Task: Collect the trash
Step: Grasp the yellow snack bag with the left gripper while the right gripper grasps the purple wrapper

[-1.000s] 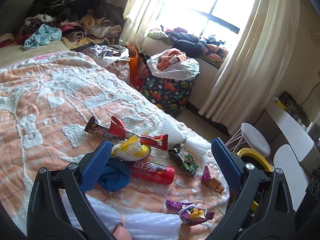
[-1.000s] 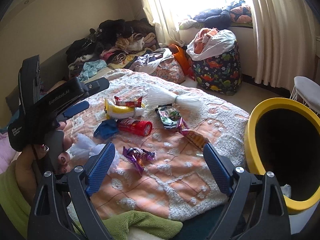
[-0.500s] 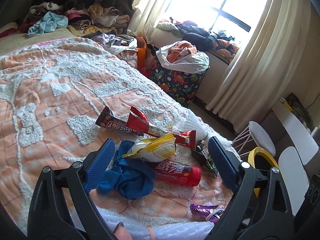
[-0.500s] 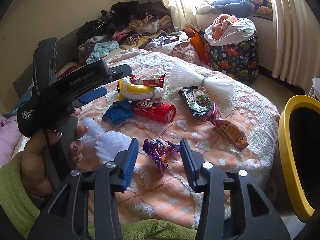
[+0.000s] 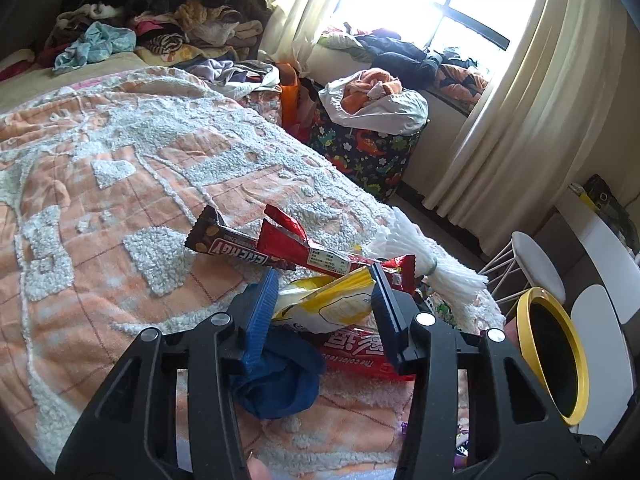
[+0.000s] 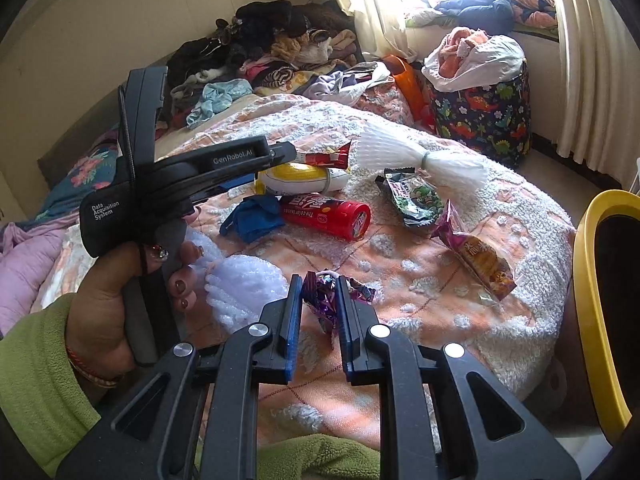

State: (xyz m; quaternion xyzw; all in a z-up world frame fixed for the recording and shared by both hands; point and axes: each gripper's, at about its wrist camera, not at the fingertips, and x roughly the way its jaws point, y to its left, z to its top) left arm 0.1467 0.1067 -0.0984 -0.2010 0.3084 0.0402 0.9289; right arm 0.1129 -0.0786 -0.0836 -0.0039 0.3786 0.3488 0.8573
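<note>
Pickup step, both sides: right gripper [image 6: 317, 312] jaws nearly together on the purple wrapper [image 6: 326, 300] at the near edge of the bed [image 6: 400, 276]; left gripper [image 5: 324, 300] jaws half closed around the yellow pouch [image 5: 328, 304], contact not clear. Next: squeeze, lift, carry right to the yellow-rimmed bin [image 6: 592, 312]. Wrappers are crinkly foil, slippery; bedspread tufted and soft; red can [image 6: 326, 216] rigid, could roll

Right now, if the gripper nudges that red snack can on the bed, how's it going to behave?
The red snack can lies on its side, so it would probably roll, though the tufted blanket may slow it. It looks rigid, unlike the crumpled wrappers. Its weight can't be judged.
</note>
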